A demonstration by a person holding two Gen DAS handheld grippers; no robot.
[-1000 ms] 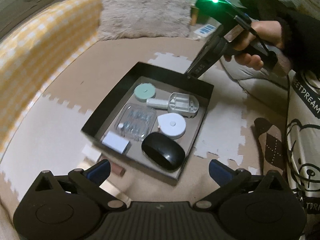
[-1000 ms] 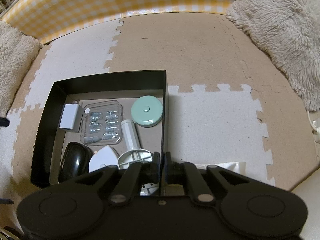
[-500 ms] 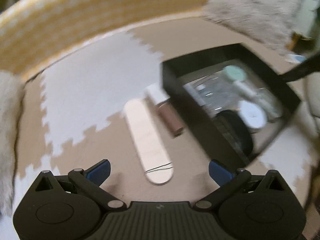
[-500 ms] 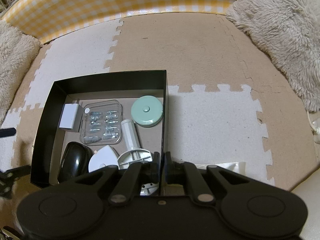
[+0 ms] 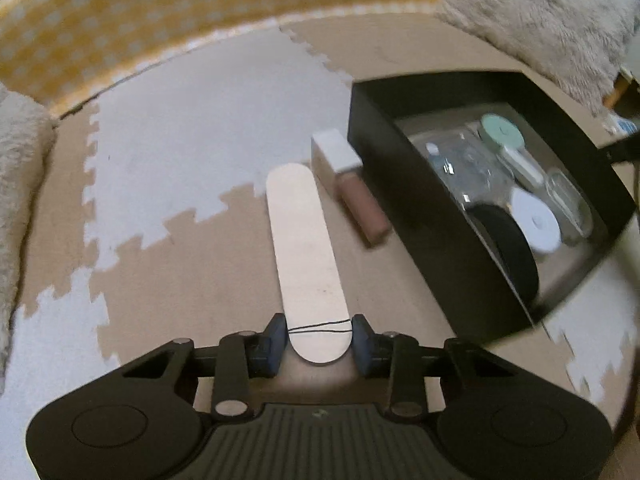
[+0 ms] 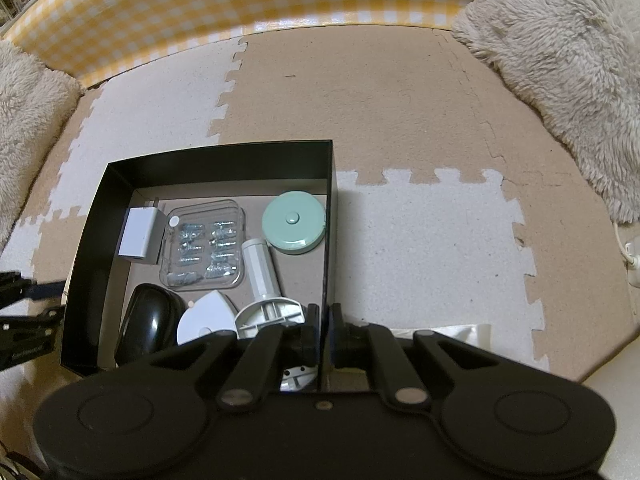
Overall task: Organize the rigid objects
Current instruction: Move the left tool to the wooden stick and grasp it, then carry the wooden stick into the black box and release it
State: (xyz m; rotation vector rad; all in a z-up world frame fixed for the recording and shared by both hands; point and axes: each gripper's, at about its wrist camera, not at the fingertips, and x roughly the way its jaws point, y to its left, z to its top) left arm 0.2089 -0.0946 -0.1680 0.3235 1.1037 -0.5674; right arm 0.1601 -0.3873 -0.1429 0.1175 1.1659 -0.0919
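Note:
A long flat wooden stick [image 5: 304,256] lies on the foam mat left of the black box [image 5: 424,216]. My left gripper [image 5: 319,338] has closed its blue pads on both sides of the stick's near end. A pink tube with a white cap [image 5: 348,188] lies between the stick and the box. My right gripper [image 6: 323,330] is shut on the box's right wall [image 6: 328,220]. The box holds a black mouse [image 6: 150,322], a clear case of screws [image 6: 204,248], a white charger [image 6: 138,236], a green tape measure [image 6: 294,222] and white parts.
A yellow checked cushion wall [image 6: 240,12] runs along the back. Fluffy beige cushions lie at the right [image 6: 560,52] and left [image 6: 24,112]. The floor is beige and white puzzle mat [image 6: 420,240]. A white cable [image 6: 624,248] lies at the far right.
My left gripper swung from over the box to the stick on the mat, lowered, and closed from wide open onto its near end. The right gripper and box have not moved.

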